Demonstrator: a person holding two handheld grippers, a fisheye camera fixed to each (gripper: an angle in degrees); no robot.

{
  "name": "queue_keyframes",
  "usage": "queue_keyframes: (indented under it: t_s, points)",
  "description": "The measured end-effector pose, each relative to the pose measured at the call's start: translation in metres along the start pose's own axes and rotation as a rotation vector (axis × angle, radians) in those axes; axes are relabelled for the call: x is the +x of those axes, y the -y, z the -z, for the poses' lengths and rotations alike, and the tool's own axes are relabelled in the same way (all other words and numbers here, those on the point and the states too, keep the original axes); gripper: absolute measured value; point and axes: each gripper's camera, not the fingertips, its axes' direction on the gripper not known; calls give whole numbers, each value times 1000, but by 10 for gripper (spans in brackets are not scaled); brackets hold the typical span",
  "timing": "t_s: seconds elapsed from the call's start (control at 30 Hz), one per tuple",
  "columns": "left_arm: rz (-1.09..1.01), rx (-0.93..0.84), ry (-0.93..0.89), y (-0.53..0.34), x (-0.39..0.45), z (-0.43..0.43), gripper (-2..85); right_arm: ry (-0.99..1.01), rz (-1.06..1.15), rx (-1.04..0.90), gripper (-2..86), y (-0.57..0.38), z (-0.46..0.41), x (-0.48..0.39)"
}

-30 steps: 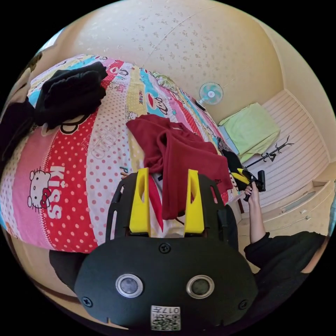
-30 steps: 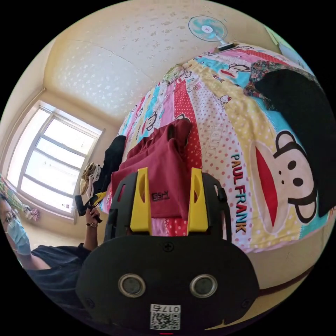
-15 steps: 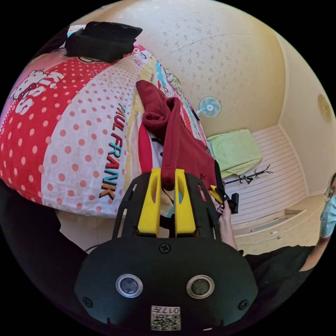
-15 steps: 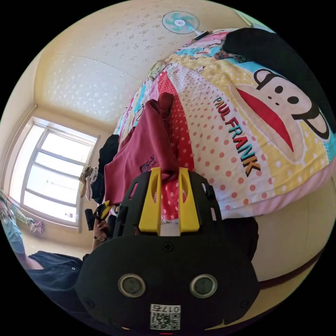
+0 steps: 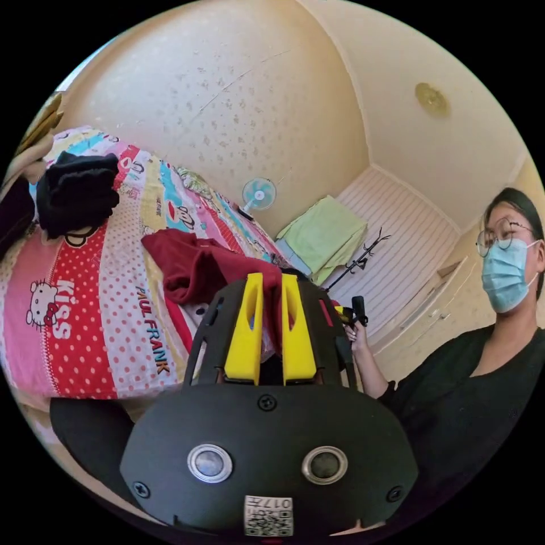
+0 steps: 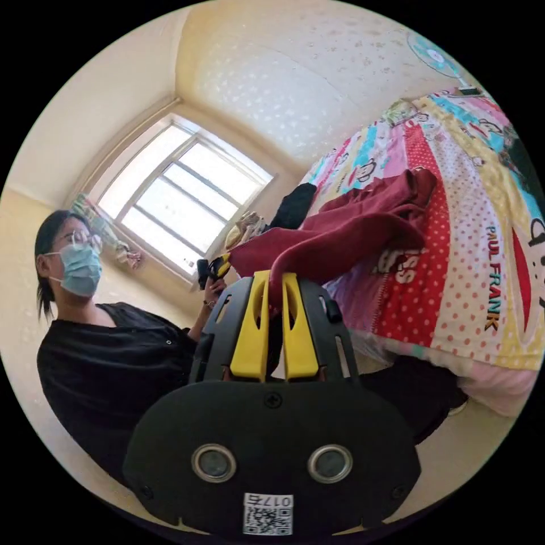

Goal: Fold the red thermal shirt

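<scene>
Left gripper (image 5: 267,284), yellow jaws on black body, clamped on an edge of the dark red thermal shirt (image 5: 193,264) — fabric pinched between both jaws, hanging down past the tips. Right gripper (image 6: 275,283), same build, likewise closed on another edge of the shirt (image 6: 352,224), cloth squeezed between the two yellow jaws. Shirt stretched from both grippers back to the bed, far part bunched and resting on the colourful cartoon-print bedspread (image 5: 85,318) with dotted red and pink stripes; near part lifted off the bed edge. Pile of black clothing (image 5: 76,190) on the bedspread, well apart from the shirt. In left gripper view, right gripper (image 5: 347,315) held in a hand (image 5: 356,335) beside the bed — person in black top (image 5: 471,397) behind. Small blue fan (image 5: 258,194) on patterned wall; green cloth (image 5: 323,235) draped near it. Bright window (image 6: 176,198) in right gripper view.
</scene>
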Motion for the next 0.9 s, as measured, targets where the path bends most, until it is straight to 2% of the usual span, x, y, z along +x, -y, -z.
queue_keyframes:
  t_s: [0.07,0.2,0.37,0.43,0.6,0.73,0.8,0.9]
  points:
    - [19,42,-152,2,7,27,54,16,16,30,17,-8,11,-18]
    - [5,48,-151,-2,31,57,53,-68,118,76,12,-17,34,-69]
    - [-201,52,-136,-21,84,109,54,-14,310,30,11,-28,36,-122]
    - [-212,53,-145,-27,89,119,54,-1,338,32,12,-31,37,-129]
    - [1,-42,-1,-24,47,88,55,-56,187,18,15,-11,17,-73]
    - [-5,67,-64,14,-3,41,54,-5,97,138,20,27,7,-9]
    - [9,78,-37,43,-32,11,57,-62,-1,276,28,59,1,35]
    - [7,164,117,80,-71,-27,111,-121,-142,273,58,102,-19,88]
